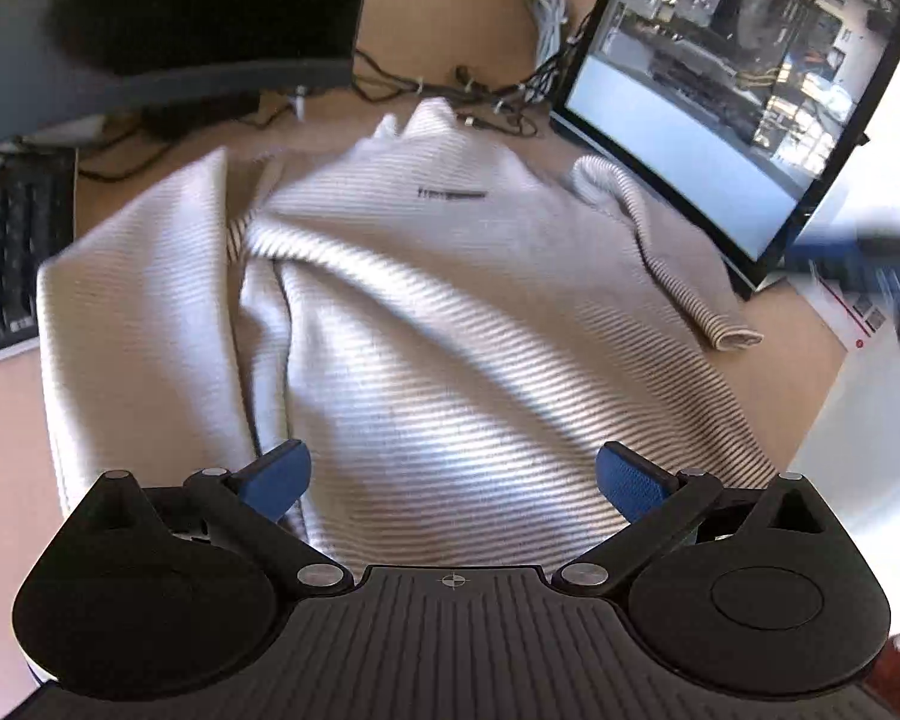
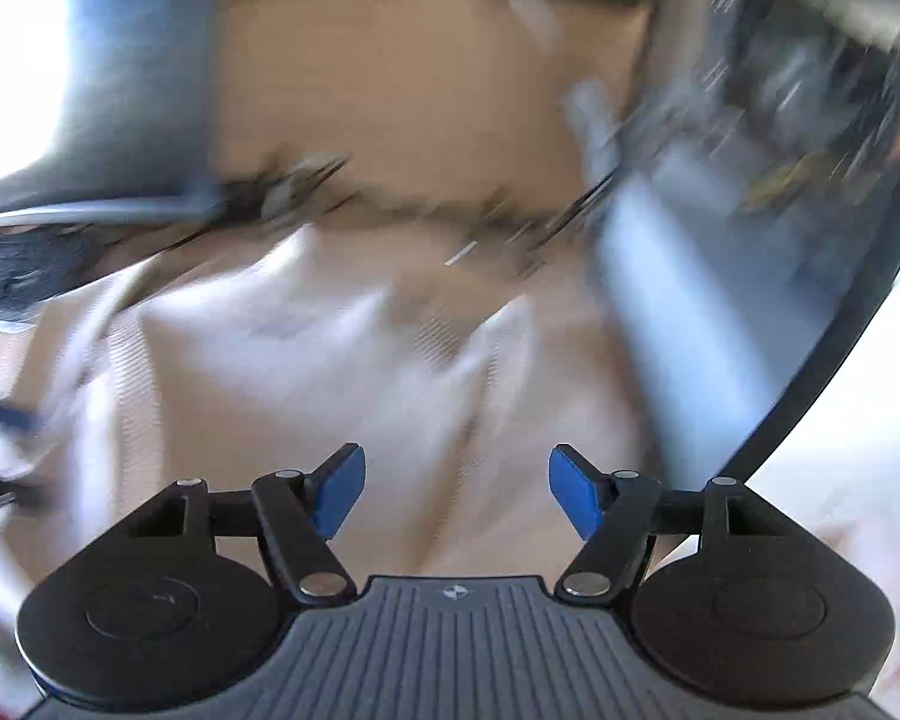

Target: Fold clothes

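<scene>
A white sweater with thin dark stripes point(image 1: 426, 324) lies spread on the tan desk, collar far from me, hem near me. Its left sleeve point(image 1: 132, 300) is folded over beside the body; its right sleeve point(image 1: 678, 252) lies out toward the monitor. My left gripper point(image 1: 453, 480) is open and empty, hovering over the sweater's lower part. In the right wrist view, which is heavily blurred, my right gripper point(image 2: 456, 489) is open and empty above the same sweater point(image 2: 306, 372). The right gripper also shows as a blue blur at the right edge of the left wrist view point(image 1: 870, 264).
A lit monitor point(image 1: 744, 78) stands at the back right, close to the right sleeve. A dark monitor point(image 1: 210, 6) and a black keyboard point(image 1: 12, 252) are at the left. Tangled cables point(image 1: 474, 96) lie behind the collar. White paper point(image 1: 852, 312) lies at the right.
</scene>
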A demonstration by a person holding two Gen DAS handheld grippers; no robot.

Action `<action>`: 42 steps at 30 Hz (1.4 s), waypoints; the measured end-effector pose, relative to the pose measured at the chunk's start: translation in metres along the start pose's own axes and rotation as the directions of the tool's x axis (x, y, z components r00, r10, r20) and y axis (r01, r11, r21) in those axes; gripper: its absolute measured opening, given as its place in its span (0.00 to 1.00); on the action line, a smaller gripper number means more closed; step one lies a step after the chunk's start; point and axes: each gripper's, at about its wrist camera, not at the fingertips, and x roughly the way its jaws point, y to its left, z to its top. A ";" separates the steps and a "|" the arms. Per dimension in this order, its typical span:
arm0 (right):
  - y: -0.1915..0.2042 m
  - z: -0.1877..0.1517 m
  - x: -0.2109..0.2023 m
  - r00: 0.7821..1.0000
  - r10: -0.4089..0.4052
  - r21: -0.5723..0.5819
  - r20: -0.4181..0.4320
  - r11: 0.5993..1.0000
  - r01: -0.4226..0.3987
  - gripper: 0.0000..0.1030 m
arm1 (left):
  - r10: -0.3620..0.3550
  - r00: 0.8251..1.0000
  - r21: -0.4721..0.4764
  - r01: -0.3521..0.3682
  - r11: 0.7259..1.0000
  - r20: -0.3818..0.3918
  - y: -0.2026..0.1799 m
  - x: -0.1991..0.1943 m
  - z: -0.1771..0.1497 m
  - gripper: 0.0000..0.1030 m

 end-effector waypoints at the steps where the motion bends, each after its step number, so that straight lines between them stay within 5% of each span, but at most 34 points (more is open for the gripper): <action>1: 0.015 -0.010 0.003 0.999 0.042 -0.010 -0.032 0.999 -0.042 0.67 | -0.014 1.000 -0.004 0.014 1.000 -0.004 0.000 0.001 -0.002 1.00; 9: 0.091 -0.039 0.024 0.986 0.159 -0.200 -0.043 0.966 -0.164 0.67 | 0.052 0.997 -0.086 -0.048 0.995 0.051 0.008 -0.010 -0.004 1.00; 16: 0.145 -0.061 0.039 0.971 0.234 -0.343 -0.049 0.909 -0.236 0.68 | 0.225 0.964 -0.156 -0.202 0.967 0.142 -0.011 -0.050 -0.017 1.00; 17: 0.142 -0.061 0.037 0.974 0.224 -0.345 -0.033 0.912 -0.222 0.61 | 0.244 0.960 -0.150 -0.223 0.963 0.141 -0.014 -0.054 -0.021 1.00; 20: 0.125 -0.059 0.032 0.981 0.196 -0.318 0.013 0.930 -0.181 0.08 | 0.329 0.937 -0.132 -0.314 0.940 0.116 -0.023 -0.059 -0.033 1.00; 21: 0.114 -0.054 0.031 0.982 0.186 -0.284 0.026 0.943 -0.171 0.04 | 0.337 0.935 -0.136 -0.322 0.937 0.109 -0.025 -0.061 -0.037 1.00; 24: 0.081 -0.038 0.021 0.985 0.139 -0.205 0.105 0.972 -0.115 0.02 | 0.348 0.931 -0.106 -0.337 0.936 0.107 -0.040 -0.063 -0.049 1.00; 30: 0.034 -0.020 -0.004 0.973 0.158 -0.132 0.169 0.982 -0.137 0.03 | 0.328 0.940 0.047 -0.333 0.942 0.090 -0.074 -0.036 -0.057 1.00; 32: 0.028 -0.029 -0.015 0.968 0.195 -0.147 0.156 0.974 -0.173 0.04 | 0.362 0.929 0.113 -0.369 0.923 0.074 -0.082 -0.025 -0.057 1.00; 34: 0.027 -0.047 -0.023 0.971 0.195 -0.218 0.138 0.962 -0.163 0.13 | 0.380 0.921 0.126 -0.388 0.913 0.084 -0.081 -0.029 -0.060 1.00; 36: 0.022 -0.075 -0.033 0.979 0.162 -0.315 0.121 0.942 -0.117 0.36 | 0.395 0.916 0.087 -0.401 0.912 0.078 -0.069 -0.037 -0.061 1.00; 42: 0.023 -0.134 -0.035 0.993 0.119 -0.482 0.022 0.871 -0.094 0.43 | 0.415 0.909 -0.004 -0.416 0.909 0.043 -0.048 -0.040 -0.061 1.00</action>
